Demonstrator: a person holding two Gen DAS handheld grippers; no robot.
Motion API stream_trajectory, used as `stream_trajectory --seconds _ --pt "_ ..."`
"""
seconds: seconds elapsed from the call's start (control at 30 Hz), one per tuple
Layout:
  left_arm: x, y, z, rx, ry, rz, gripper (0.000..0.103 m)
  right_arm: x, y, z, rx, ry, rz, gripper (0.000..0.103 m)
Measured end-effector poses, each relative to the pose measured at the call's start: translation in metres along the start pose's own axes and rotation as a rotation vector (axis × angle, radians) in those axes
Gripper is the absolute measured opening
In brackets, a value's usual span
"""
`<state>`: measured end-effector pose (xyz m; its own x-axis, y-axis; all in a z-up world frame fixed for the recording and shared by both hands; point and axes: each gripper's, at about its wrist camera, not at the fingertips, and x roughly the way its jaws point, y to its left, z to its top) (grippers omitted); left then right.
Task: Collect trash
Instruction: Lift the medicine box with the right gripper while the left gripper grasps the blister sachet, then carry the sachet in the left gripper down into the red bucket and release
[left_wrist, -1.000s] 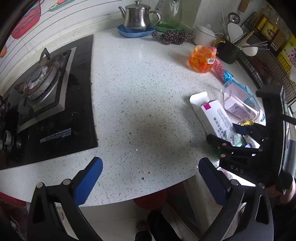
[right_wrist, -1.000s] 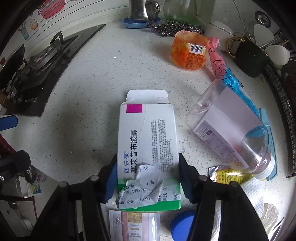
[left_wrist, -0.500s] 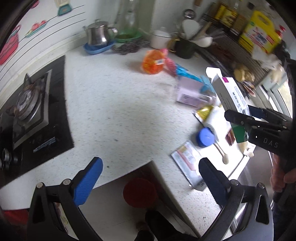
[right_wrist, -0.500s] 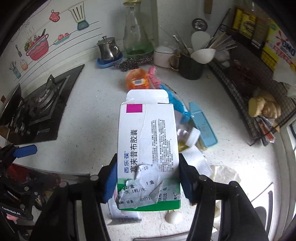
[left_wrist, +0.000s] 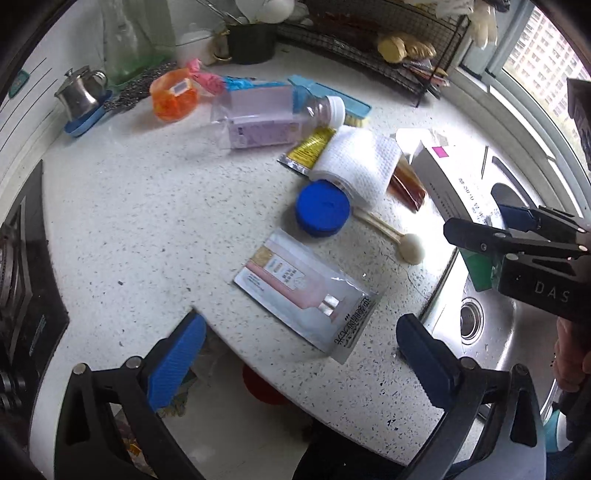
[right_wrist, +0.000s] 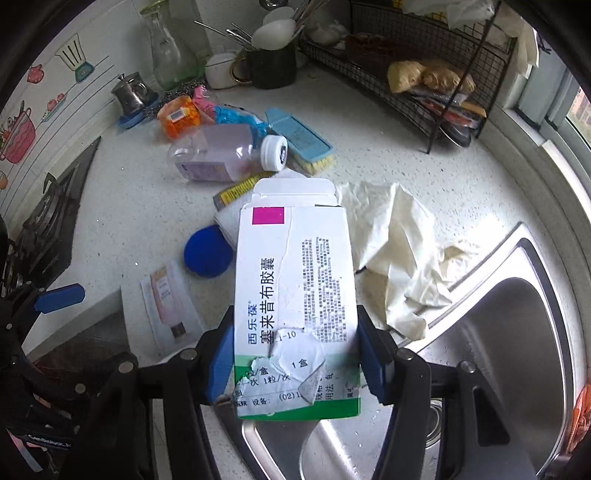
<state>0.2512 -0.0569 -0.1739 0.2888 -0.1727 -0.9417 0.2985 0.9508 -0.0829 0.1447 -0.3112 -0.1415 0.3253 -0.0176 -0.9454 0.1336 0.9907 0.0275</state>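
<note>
My right gripper (right_wrist: 295, 360) is shut on a white and green medicine box (right_wrist: 293, 295) and holds it in the air over the sink edge; the box also shows in the left wrist view (left_wrist: 454, 181). My left gripper (left_wrist: 299, 354) is open and empty, over the counter's front edge. Just ahead of it lies a flat sachet (left_wrist: 306, 291). Beyond are a blue lid (left_wrist: 322, 212), a folded white paper towel (left_wrist: 356, 166), a cotton-tipped stick (left_wrist: 391, 238), a yellow wrapper (left_wrist: 308, 147) and a lying clear plastic bottle (left_wrist: 266, 112).
A steel sink (right_wrist: 498, 332) is at the right, with a crumpled cream glove (right_wrist: 399, 254) on its rim. An orange wrapper (left_wrist: 173, 96), a blue brush (right_wrist: 299, 138), a steel teapot (left_wrist: 81, 92), a wire rack (right_wrist: 424, 74) and a gas hob (right_wrist: 48, 225) ring the counter.
The right gripper has lifted the medicine box off the counter and carried it right, over the sink. The left gripper has swung right, from the hob side toward the litter.
</note>
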Motion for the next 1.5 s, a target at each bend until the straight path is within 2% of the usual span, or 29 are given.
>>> stream_trajectory --seconds 0.13,0.2,0.23,0.3,0.43,0.47,0.5,0.53,0.73,1.03,1.27,1.5 --pt "0.025 -0.016 -0.001 0.043 0.033 -0.006 0.086 0.003 -0.007 -0.006 0.021 0.021 -0.004 0.056" --pt "0.034 -0.019 -0.003 0.050 0.056 -0.007 0.070 0.003 -0.009 -0.007 0.033 0.021 0.001 0.056" --pt "0.037 -0.021 -0.005 0.051 0.063 -0.010 0.067 0.002 -0.010 -0.007 0.035 0.023 0.004 0.056" --pt "0.041 -0.024 -0.008 0.051 0.072 -0.028 0.050 0.002 -0.011 -0.008 0.038 0.024 0.008 0.056" --pt "0.044 -0.032 -0.011 0.076 0.062 -0.004 0.034 0.000 -0.017 -0.014 0.044 0.029 0.010 0.056" --pt "0.044 -0.032 -0.010 0.074 0.060 -0.024 0.024 -0.001 -0.018 -0.014 0.047 0.029 0.011 0.056" --pt "0.044 -0.032 -0.009 0.061 0.059 -0.048 0.008 -0.001 -0.019 -0.015 0.049 0.027 0.012 0.056" --pt "0.043 -0.032 -0.009 0.050 0.054 -0.043 0.006 -0.002 -0.019 -0.016 0.050 0.025 0.012 0.056" --pt "0.024 -0.036 -0.010 0.059 0.007 -0.009 0.000 -0.008 -0.015 -0.020 0.050 0.021 0.025 0.056" --pt "-0.045 -0.005 -0.021 -0.051 -0.117 -0.044 0.000 -0.037 0.015 -0.026 0.025 -0.022 0.054 0.056" --pt "-0.094 0.028 -0.056 -0.124 -0.166 -0.019 0.000 -0.069 0.062 -0.039 -0.028 -0.070 0.086 0.056" --pt "-0.133 0.059 -0.110 -0.185 -0.216 -0.009 0.000 -0.100 0.119 -0.066 -0.099 -0.120 0.100 0.056"
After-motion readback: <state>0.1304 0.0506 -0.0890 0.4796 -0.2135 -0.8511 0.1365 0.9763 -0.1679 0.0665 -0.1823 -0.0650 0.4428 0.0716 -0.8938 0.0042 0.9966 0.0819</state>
